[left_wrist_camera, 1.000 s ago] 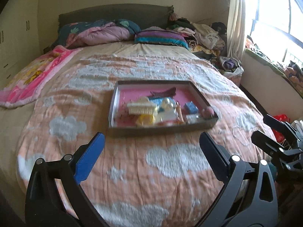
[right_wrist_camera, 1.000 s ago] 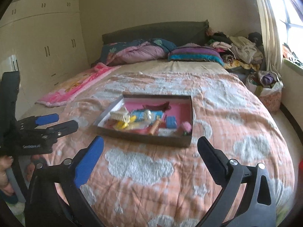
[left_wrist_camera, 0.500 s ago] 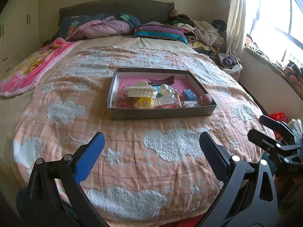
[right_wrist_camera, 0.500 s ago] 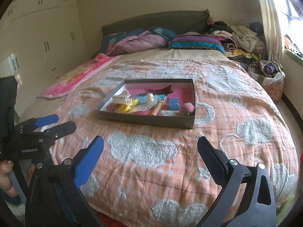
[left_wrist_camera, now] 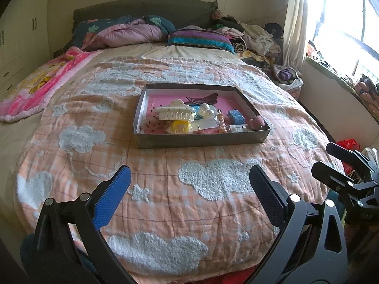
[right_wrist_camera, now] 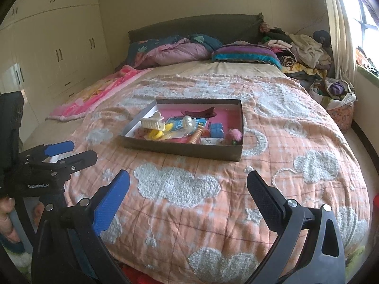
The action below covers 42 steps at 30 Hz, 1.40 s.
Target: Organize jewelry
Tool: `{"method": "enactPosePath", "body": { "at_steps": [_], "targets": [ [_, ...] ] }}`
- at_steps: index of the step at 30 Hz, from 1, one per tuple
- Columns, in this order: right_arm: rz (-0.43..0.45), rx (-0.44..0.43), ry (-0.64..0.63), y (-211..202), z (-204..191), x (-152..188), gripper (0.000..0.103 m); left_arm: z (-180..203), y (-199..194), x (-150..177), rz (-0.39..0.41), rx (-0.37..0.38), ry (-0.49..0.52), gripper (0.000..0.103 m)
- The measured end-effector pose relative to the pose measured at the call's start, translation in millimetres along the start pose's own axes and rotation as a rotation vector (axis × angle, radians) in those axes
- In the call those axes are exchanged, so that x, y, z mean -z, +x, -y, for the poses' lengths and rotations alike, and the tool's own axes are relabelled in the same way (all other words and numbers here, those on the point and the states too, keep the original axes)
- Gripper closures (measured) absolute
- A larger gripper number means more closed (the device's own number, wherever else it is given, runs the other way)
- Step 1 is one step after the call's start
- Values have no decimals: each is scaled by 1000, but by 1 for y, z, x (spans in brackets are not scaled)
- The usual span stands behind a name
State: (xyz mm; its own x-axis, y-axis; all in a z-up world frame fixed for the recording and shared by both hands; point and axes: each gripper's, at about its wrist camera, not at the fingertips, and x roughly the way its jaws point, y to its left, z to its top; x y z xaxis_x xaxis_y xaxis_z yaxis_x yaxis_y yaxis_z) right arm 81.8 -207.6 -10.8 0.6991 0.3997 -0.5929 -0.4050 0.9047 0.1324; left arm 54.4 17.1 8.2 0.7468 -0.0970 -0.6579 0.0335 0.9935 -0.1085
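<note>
A shallow grey box with a pink inside (left_wrist_camera: 201,140) (right_wrist_camera: 182,150) lies in the middle of the bed. It holds a cream claw clip (left_wrist_camera: 175,114) (right_wrist_camera: 152,123), a dark red clip (left_wrist_camera: 202,99), a yellow piece (left_wrist_camera: 178,126), a blue cube (left_wrist_camera: 235,116) (right_wrist_camera: 216,130), a pink pompom (left_wrist_camera: 257,120) (right_wrist_camera: 234,135) and other small pieces. My left gripper (left_wrist_camera: 189,189) is open and empty, well short of the box above the bed's near edge. My right gripper (right_wrist_camera: 188,189) is also open and empty, at the same distance.
The bed has an orange quilt with white clouds (left_wrist_camera: 213,182). Pillows and a bundled duvet (left_wrist_camera: 132,33) lie at the headboard, a pink blanket (left_wrist_camera: 35,85) at the left. Piled clothes (left_wrist_camera: 255,37) and a window are on the right, wardrobes (right_wrist_camera: 56,54) on the left.
Both grippers have drawn back and risen from the bed, so the box looks farther off and the bed's near edge shows. Both stay open.
</note>
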Motion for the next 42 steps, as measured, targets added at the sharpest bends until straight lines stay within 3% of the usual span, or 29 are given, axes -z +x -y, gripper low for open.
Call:
{"method": "enactPosePath", "body": {
  "at_steps": [42],
  "targets": [
    [14,8,13,-10,2,-1,4,2,-10,-4,18,5,6,10]
  ]
}}
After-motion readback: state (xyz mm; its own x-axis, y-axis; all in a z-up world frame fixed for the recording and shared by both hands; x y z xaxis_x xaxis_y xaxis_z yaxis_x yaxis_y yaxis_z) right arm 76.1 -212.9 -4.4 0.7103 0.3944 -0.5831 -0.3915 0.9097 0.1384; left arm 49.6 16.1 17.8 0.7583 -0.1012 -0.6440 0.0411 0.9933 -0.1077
